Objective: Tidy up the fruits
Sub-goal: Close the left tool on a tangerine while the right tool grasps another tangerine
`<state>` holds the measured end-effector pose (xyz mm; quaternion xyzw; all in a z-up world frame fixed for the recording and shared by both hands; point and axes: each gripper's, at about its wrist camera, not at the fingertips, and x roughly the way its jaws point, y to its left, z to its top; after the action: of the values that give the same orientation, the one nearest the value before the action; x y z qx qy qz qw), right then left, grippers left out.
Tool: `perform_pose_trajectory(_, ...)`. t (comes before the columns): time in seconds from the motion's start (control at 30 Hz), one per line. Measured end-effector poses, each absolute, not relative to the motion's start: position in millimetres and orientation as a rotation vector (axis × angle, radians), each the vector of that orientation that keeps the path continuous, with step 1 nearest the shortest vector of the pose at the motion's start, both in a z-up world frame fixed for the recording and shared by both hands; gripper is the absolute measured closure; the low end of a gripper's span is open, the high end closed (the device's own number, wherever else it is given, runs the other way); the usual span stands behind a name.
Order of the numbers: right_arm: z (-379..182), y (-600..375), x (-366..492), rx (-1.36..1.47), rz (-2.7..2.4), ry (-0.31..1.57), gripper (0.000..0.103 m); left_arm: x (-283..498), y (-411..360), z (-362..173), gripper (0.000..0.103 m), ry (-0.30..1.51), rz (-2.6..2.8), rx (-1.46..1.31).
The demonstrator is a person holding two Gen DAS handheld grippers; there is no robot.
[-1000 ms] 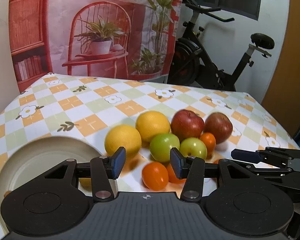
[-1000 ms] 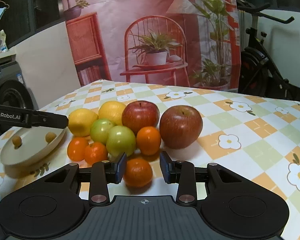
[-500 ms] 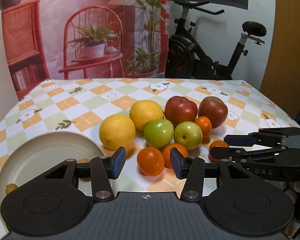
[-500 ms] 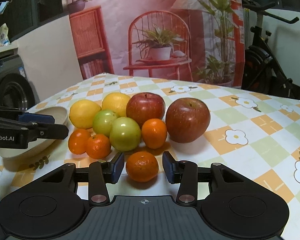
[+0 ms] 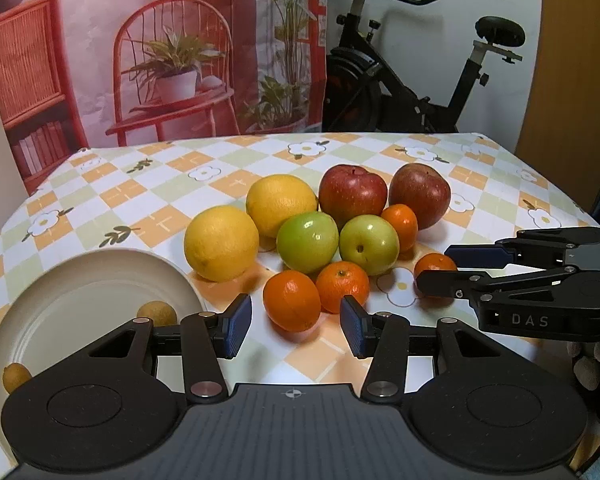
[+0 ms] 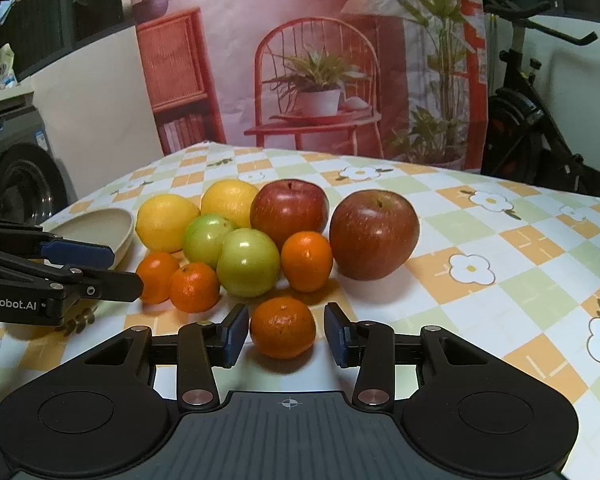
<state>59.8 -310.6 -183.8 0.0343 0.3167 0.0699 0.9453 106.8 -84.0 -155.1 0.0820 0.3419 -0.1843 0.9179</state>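
Note:
A cluster of fruit lies on the checked tablecloth: two lemons [image 5: 221, 242], two green apples [image 5: 307, 242], two red apples [image 5: 352, 194] and several mandarins. My left gripper [image 5: 296, 330] is open, just in front of a mandarin [image 5: 291, 300]. My right gripper [image 6: 286, 335] is open with its jaws on either side of another mandarin [image 6: 283, 327], apart from it. A cream plate [image 5: 80, 300] at the left holds two small brown fruits [image 5: 157, 314]. The right gripper also shows in the left wrist view [image 5: 436, 268], and the left gripper in the right wrist view [image 6: 112, 268].
The table [image 6: 500, 248] is covered by a cloth with flower checks. An exercise bike [image 5: 400, 80] stands behind the table at the right. A printed backdrop [image 5: 160, 60] hangs behind it. A washing machine [image 6: 16, 176] stands at the far left in the right wrist view.
Both grippers have pulled back a little from the fruit, so more table shows. The right gripper's jaws now flank the front mandarin more widely. No fruit has moved.

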Motion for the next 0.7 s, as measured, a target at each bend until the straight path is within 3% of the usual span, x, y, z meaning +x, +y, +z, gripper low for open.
perform_pose_trajectory(0.37,-185.7,-309.6,62.2,0.068,0.152,0.668,0.068,108.6,-83.0,-156.4,0.052,0.711,-0.391,0.156)
perform_pose_trajectory(0.7,-186.0,-310.9,62.8,0.086,0.155,0.664,0.070,106.1,-86.5,-157.9,0.063,0.716,-0.447,0.131)
